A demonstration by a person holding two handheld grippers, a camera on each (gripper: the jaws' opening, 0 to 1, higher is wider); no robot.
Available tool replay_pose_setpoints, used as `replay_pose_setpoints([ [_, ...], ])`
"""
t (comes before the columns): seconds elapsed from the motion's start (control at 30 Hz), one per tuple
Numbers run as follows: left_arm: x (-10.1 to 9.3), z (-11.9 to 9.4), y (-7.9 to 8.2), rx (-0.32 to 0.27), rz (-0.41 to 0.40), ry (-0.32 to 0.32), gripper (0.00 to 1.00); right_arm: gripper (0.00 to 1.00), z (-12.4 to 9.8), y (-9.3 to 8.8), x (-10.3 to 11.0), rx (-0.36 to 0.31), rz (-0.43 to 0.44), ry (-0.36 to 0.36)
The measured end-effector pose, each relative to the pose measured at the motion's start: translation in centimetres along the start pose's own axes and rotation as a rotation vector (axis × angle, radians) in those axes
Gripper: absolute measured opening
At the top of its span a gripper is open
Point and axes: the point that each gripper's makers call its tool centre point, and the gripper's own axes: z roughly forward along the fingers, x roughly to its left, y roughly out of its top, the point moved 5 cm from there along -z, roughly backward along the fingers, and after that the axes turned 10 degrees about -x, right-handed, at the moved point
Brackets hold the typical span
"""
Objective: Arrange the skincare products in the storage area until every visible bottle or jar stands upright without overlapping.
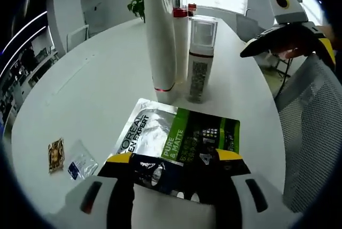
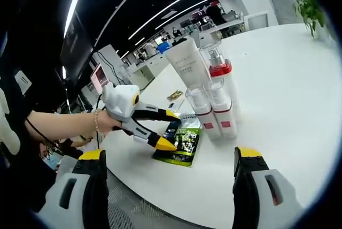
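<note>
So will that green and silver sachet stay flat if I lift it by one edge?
Probably not: the sachet looks like thin foil lying flat on the table, so it should droop. Its glossy film may slip between the left gripper fingers. Likely light.

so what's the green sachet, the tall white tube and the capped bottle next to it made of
Sachet: probably foil or plastic film, glossy; it lies flat, with a silvery sheen beside the green print.
Tube: looks like smooth white plastic, slightly glossy, with a thin red band low down.
Bottle: opaque white plastic body, it seems, under a clear cap of hard plastic or possibly glass; the pump shows through.
</note>
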Motion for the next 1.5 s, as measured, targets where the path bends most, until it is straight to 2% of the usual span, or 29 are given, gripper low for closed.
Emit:
replay_pose_setpoints([
  [0.67, 0.0, -0.3, 0.1, -0.008, -0.012, 0.023, 0.57, 0.99, 0.1, -0.1, 0.0, 0.009, -0.009, 0.003],
  [0.8, -0.3, -0.7, 0.1, 0.0, -0.02, 0.027, 0.62, 0.98, 0.1, -0.1, 0.0, 0.01, -0.014, 0.005],
  [1.0, -0.9, -1.4, 0.0, 0.004, 0.011, 0.021, 0.71, 0.98, 0.1, -0.1, 0.0, 0.01, -0.021, 0.006],
  [1.3, -1.9, -3.0, 0.0, 0.007, -0.059, 0.051, 0.8, 0.98, 0.1, -0.1, 0.4, 0.014, -0.037, 0.017],
  [1.43, -2.6, -3.9, 0.1, -0.003, -0.087, 0.068, 0.89, 0.99, 0.2, -0.1, 0.5, 0.014, -0.043, 0.023],
  [1.5, -2.6, -4.0, 0.0, -0.009, -0.093, 0.077, 0.91, 0.99, 0.2, -0.1, 0.6, 0.016, -0.048, 0.028],
])
